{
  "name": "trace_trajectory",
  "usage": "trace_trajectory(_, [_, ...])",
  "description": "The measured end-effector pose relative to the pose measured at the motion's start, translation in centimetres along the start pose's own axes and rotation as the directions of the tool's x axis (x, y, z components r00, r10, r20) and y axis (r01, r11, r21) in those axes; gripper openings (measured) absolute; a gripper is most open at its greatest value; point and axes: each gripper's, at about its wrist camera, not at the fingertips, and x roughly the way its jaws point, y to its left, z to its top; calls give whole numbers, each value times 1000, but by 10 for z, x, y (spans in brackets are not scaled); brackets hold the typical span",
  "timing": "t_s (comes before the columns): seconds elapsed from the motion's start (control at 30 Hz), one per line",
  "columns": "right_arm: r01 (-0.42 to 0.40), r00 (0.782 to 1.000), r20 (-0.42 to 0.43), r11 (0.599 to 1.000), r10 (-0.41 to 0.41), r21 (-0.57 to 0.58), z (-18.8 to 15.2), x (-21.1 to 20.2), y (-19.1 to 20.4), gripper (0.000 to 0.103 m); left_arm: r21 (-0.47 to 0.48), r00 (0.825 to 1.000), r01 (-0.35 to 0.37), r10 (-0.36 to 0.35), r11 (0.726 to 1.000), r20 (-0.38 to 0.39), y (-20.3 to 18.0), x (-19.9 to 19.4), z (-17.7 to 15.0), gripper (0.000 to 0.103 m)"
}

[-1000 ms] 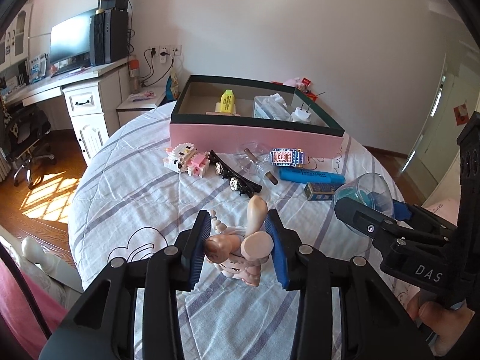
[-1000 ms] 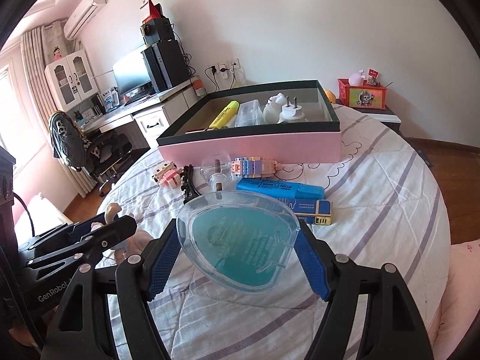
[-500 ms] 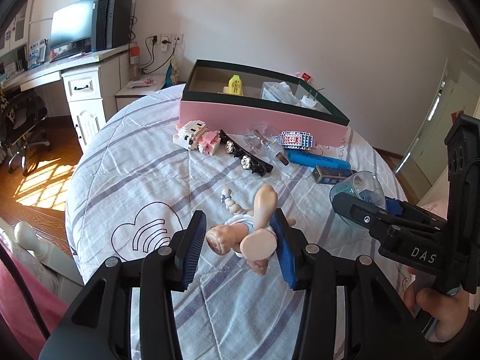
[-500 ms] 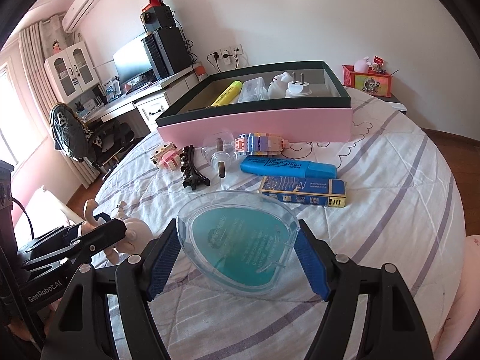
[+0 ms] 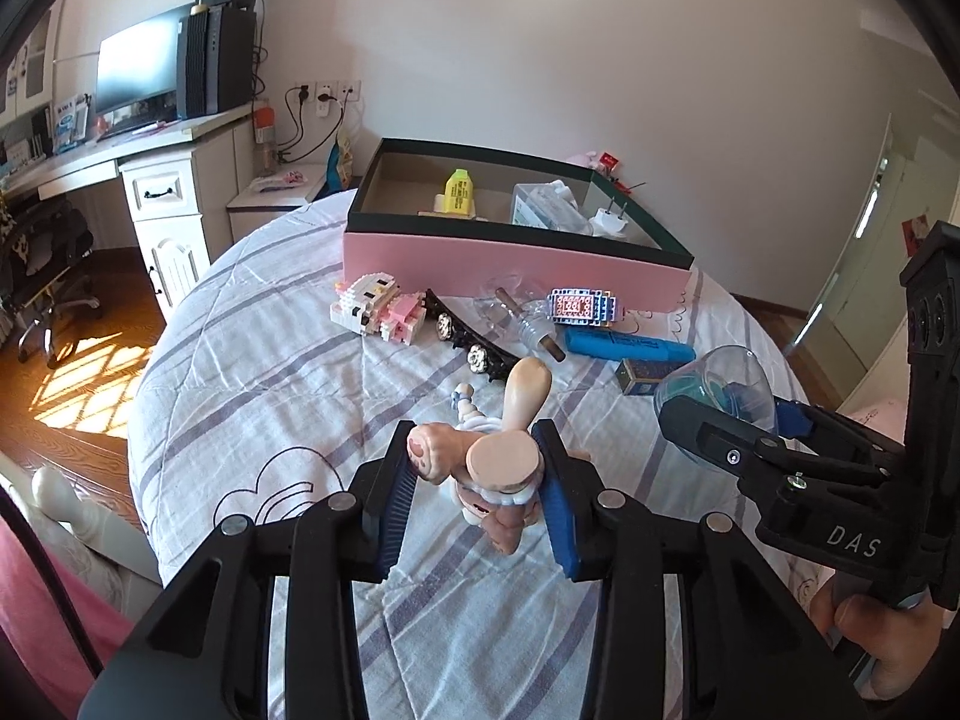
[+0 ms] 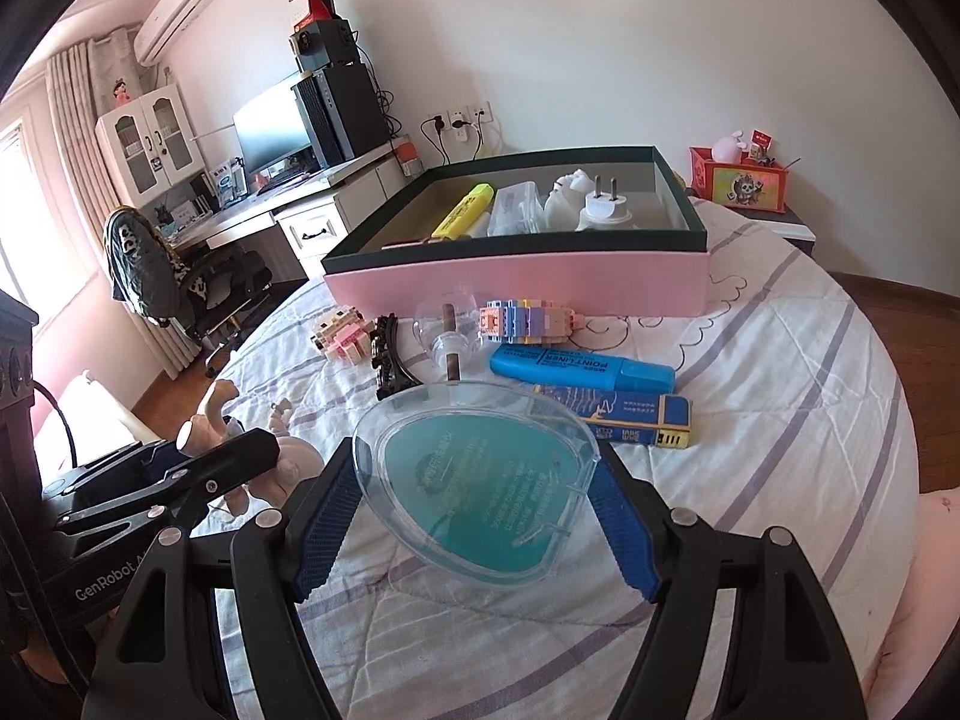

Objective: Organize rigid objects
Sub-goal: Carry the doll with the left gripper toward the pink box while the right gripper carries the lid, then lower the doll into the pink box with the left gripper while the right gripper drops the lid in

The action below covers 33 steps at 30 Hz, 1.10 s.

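Note:
My left gripper [image 5: 477, 495] is shut on a flesh-coloured doll figurine [image 5: 498, 462] and holds it above the striped bed cover; it also shows in the right wrist view [image 6: 252, 468]. My right gripper [image 6: 474, 486] is shut on a clear teal egg-shaped case [image 6: 480, 480], seen from the side in the left wrist view [image 5: 717, 387]. A pink box with a dark green rim [image 6: 528, 285] stands at the back. It holds a yellow highlighter [image 6: 465, 210], a clear container [image 6: 516, 210] and a white plug [image 6: 603, 210].
In front of the box lie a block figure [image 5: 378, 312], a black hair clip [image 5: 474, 345], a clear bulb-shaped item [image 6: 447, 333], a pastel block piece [image 6: 531, 321], a blue highlighter [image 6: 582, 366] and a small blue box [image 6: 636, 417]. A desk [image 5: 120, 150] stands to the left.
Both grippers have lifted and pulled back from the box with their objects held. The doll has come up off the bed cover. The items on the bed have not moved.

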Motion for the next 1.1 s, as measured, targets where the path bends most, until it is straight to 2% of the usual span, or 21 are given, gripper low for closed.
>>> trace_trajectory(0.2, [3, 999, 39, 1000, -2, -28, 21, -6, 1, 75, 45, 999, 5, -7, 999, 48, -13, -3, 22, 39])
trace_trajectory(0.37, [11, 997, 73, 999, -8, -52, 50, -7, -2, 75, 97, 995, 0, -9, 995, 99, -24, -2, 57, 39])
trace_trajectory(0.53, [27, 993, 114, 996, -17, -82, 88, -2, -8, 75, 121, 993, -2, -13, 993, 119, -28, 18, 96, 39])
trace_trajectory(0.67, [74, 990, 126, 992, -61, -105, 118, 14, -17, 75, 154, 990, -16, -7, 988, 143, -32, 36, 127, 39])
trace_trajectory(0.87, [138, 986, 104, 986, -127, -98, 151, 51, -44, 75, 172, 991, -63, 41, 983, 130, -29, 80, 169, 39])
trace_trajectory(1.1, [211, 976, 63, 976, -207, -56, 165, 95, -80, 75, 150, 994, -101, 93, 983, 64, -13, 139, 187, 39])
